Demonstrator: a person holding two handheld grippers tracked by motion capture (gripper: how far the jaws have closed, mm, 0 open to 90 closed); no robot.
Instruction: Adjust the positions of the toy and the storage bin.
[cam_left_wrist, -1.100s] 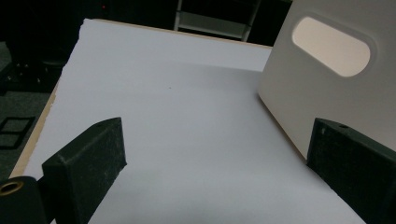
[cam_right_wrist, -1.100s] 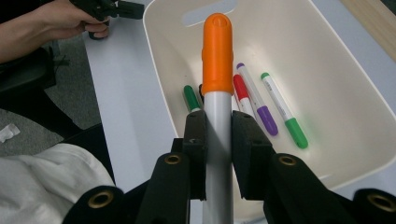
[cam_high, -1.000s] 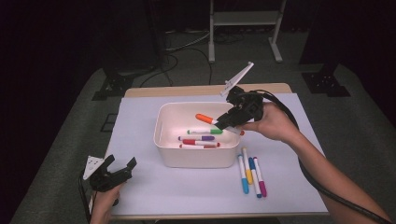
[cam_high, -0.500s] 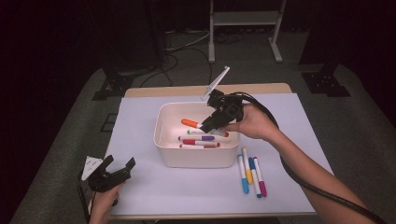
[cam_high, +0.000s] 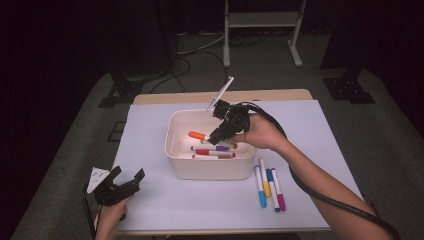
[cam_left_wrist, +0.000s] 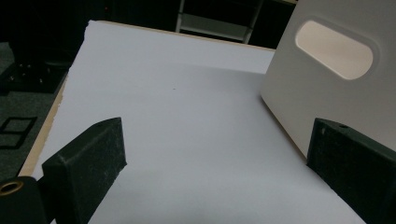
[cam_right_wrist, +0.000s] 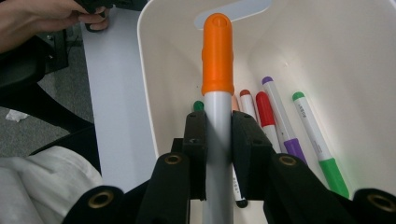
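One orange-capped marker (cam_right_wrist: 217, 70), clamped in the right claw (cam_high: 218, 135), has come from the bin's far-right rim down over the white bin (cam_high: 210, 170) at bench centre, so release looks next, while the left claw (cam_high: 125, 181) idles apart at the near-left corner.

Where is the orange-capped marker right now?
In the high view the orange-capped marker sits clamped in the right gripper, over the white bin, above the markers inside.
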